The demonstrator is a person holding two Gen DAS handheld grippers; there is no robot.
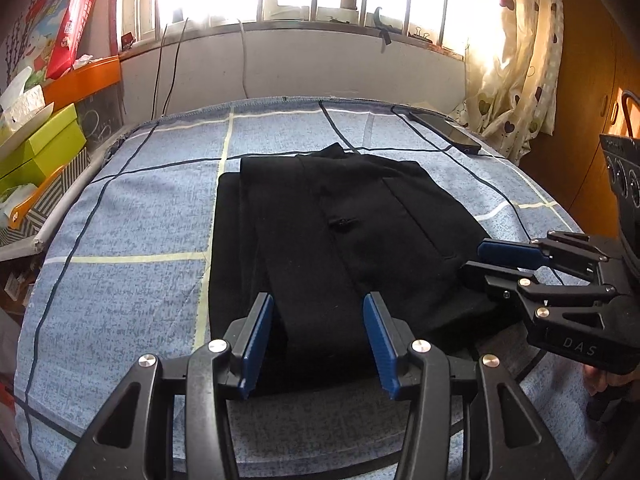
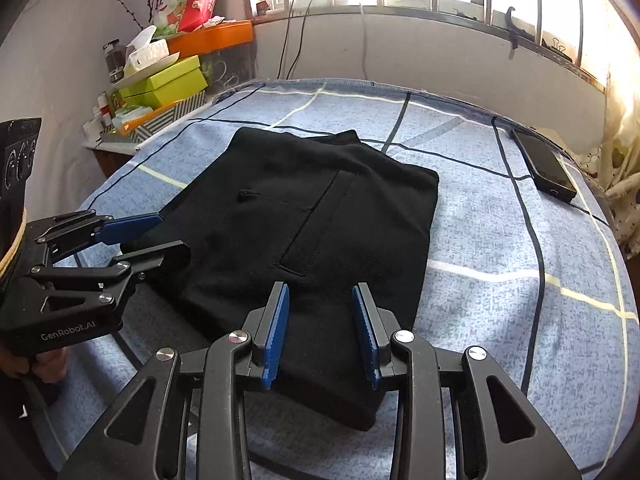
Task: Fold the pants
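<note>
Black pants (image 1: 340,240) lie folded into a compact rectangle on the blue checked bed sheet (image 1: 132,240); a back pocket with a button faces up. They also show in the right wrist view (image 2: 304,232). My left gripper (image 1: 318,300) is open and empty, its blue pads hovering over the near edge of the pants. It also shows in the right wrist view (image 2: 168,230). My right gripper (image 2: 320,292) is open and empty over the near right part of the pants. It also shows in the left wrist view (image 1: 474,258), at the pants' right edge.
A black phone (image 2: 544,168) with a cable lies on the sheet at the far right. Green and orange boxes (image 2: 168,80) are stacked on a side table left of the bed. A window with bars and a heart-print curtain (image 1: 516,64) stand behind.
</note>
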